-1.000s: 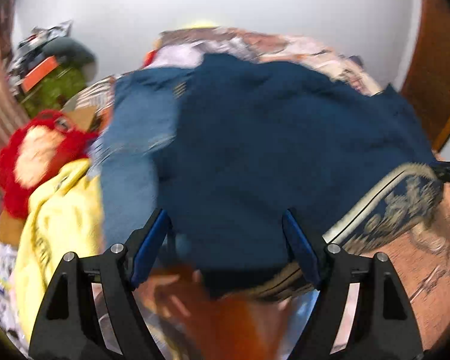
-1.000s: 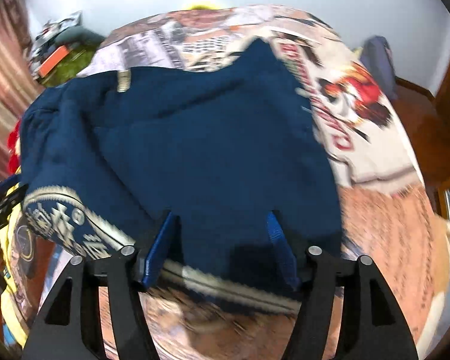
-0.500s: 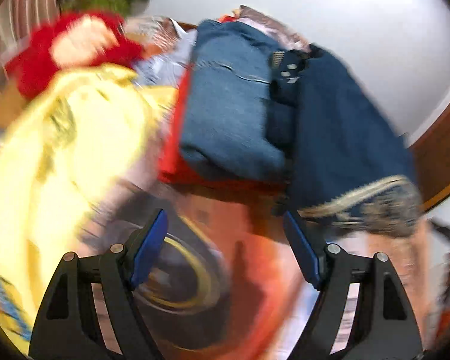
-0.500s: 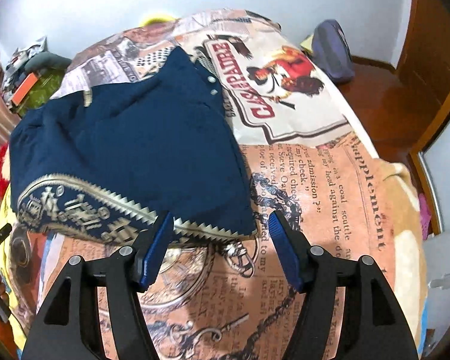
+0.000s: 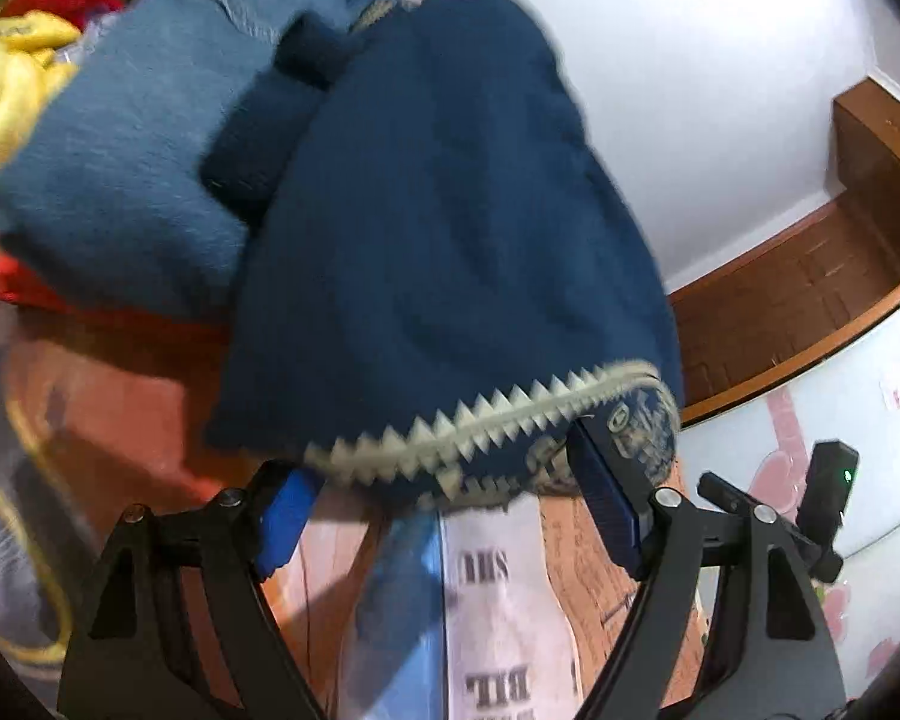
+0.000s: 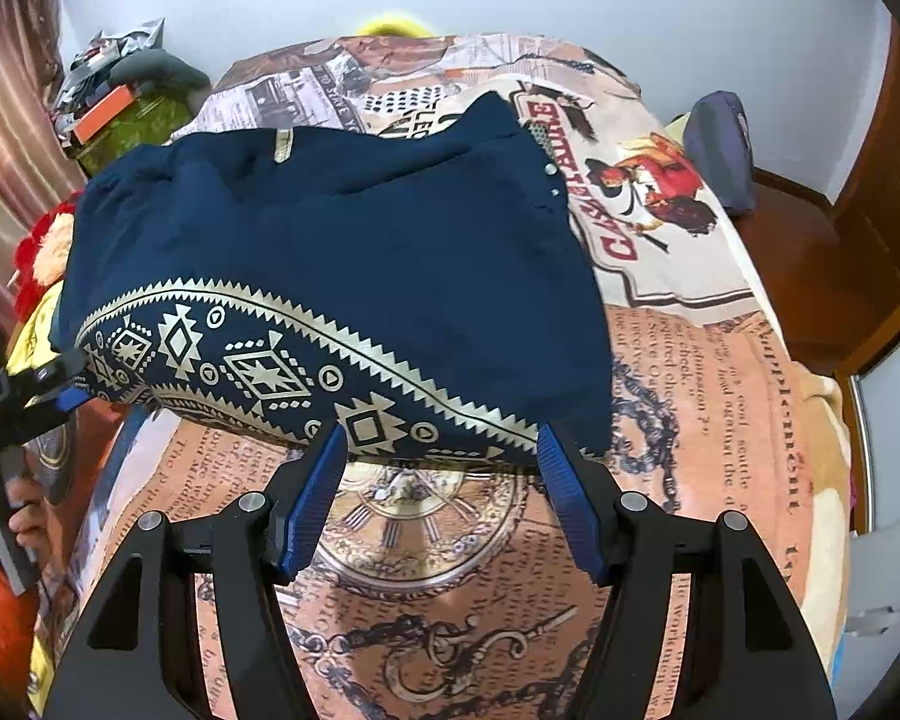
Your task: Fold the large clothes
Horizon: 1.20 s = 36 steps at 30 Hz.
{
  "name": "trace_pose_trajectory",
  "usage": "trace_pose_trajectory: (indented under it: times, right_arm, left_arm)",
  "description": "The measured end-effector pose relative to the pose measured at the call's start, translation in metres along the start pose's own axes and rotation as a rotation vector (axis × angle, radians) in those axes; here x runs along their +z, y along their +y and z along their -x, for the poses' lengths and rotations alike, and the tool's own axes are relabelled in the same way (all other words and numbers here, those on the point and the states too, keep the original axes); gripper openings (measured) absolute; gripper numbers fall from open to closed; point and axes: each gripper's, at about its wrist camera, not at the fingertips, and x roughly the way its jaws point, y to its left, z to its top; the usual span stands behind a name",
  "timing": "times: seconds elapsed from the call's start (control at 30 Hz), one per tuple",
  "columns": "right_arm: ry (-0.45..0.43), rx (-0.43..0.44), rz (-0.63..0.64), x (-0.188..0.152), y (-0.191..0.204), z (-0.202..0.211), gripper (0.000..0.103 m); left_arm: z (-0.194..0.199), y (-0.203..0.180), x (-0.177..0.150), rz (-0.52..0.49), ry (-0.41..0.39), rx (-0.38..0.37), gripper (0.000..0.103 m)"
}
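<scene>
A folded navy garment (image 6: 342,228) with a cream patterned hem (image 6: 270,372) lies on the printed bedspread (image 6: 708,396). In the right wrist view my right gripper (image 6: 441,447) stands open, its blue pads on either side of the hem's near right end, the cloth just at the tips. My left gripper (image 6: 48,384) sits at the hem's left end. In the blurred left wrist view the navy garment (image 5: 450,228) bulges over the left gripper (image 5: 444,474), which is open; the hem (image 5: 480,426) hangs across its fingertips.
A folded light blue garment (image 5: 126,138) rests beside the navy one on something orange. Yellow cloth (image 5: 6,78) and a red plush toy (image 6: 42,240) lie further left. A dark pouch (image 6: 720,150) sits on the bed's far right. Clutter (image 6: 120,102) stands by the curtain.
The left gripper swung and rolled from the navy cloth past the yellow cloth and blue pile to the hem's end. The right gripper drew back to the patterned hem and shifted along it.
</scene>
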Motion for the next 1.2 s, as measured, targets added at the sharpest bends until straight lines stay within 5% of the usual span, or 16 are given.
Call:
trace_pose_trajectory:
  times: [0.4, 0.47, 0.53, 0.7, 1.0, 1.2]
  right_arm:
    - [0.026, -0.013, -0.012, 0.004, 0.003, -0.004, 0.062]
    - [0.019, -0.008, -0.006, 0.004, 0.006, -0.002, 0.062]
    - [0.011, -0.006, 0.007, 0.005, 0.011, 0.001, 0.062]
    - [0.007, -0.013, 0.042, 0.011, 0.023, 0.005, 0.062]
    - [-0.054, -0.019, 0.125, 0.032, 0.053, 0.019, 0.062]
    - [-0.089, 0.030, 0.141, 0.057, 0.076, 0.014, 0.062]
  left_arm:
    - [0.008, 0.003, 0.013, 0.168, -0.155, -0.079, 0.077]
    - [0.014, 0.004, 0.014, 0.214, -0.190, -0.091, 0.071]
    - [0.014, 0.001, 0.014, 0.225, -0.183, -0.029, 0.048]
    - [0.036, -0.012, 0.010, 0.154, -0.147, 0.070, 0.011]
    - [0.088, -0.104, 0.017, -0.104, -0.296, 0.157, 0.006]
    - [0.121, -0.119, 0.029, -0.159, -0.418, 0.201, 0.006]
